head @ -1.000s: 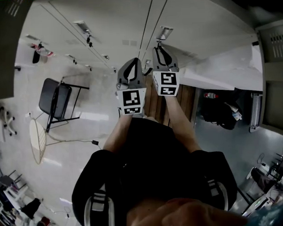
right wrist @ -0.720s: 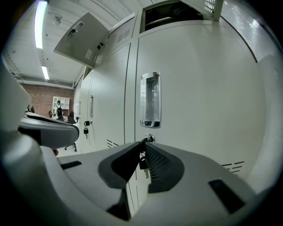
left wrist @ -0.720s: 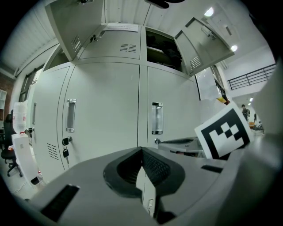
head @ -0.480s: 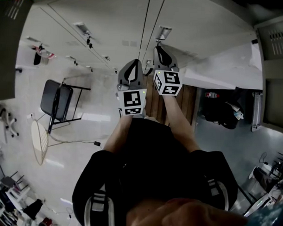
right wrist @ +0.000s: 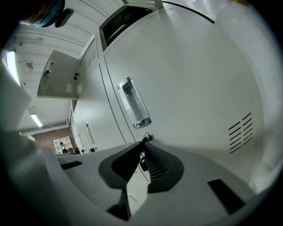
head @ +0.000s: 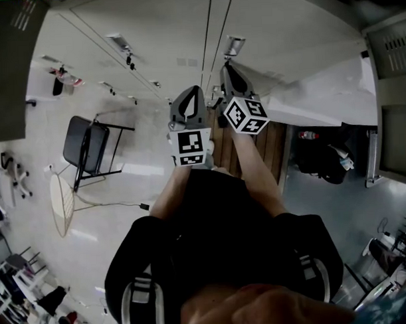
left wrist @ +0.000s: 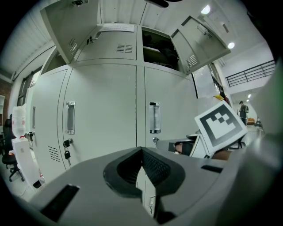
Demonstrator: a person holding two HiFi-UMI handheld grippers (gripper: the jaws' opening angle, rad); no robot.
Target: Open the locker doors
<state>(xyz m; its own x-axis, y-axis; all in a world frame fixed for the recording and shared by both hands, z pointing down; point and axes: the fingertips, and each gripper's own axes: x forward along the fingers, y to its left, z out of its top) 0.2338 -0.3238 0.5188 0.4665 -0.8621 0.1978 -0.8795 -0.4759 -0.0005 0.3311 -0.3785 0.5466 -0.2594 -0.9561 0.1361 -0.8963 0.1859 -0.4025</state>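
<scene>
Grey locker door (right wrist: 199,88) ahead: my right gripper (right wrist: 143,144) has just been closing onto the key (right wrist: 145,139) at its tips, and has rolled. Probably unlocking; my left gripper (left wrist: 141,152) sits pinched together, empty.

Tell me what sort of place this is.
Probably a locker area in a workplace or lab: tall grey metal lockers, a key hanging in one lock, a black chair on a pale floor.

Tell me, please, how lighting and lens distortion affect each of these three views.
Head view: dim, fisheye-bowed locker seams. Left gripper view: black vignetted corners, ceiling lamps flaring, lockers bulging. Right gripper view: tilted, handle glinting, key in focus, edges smeared.
</scene>
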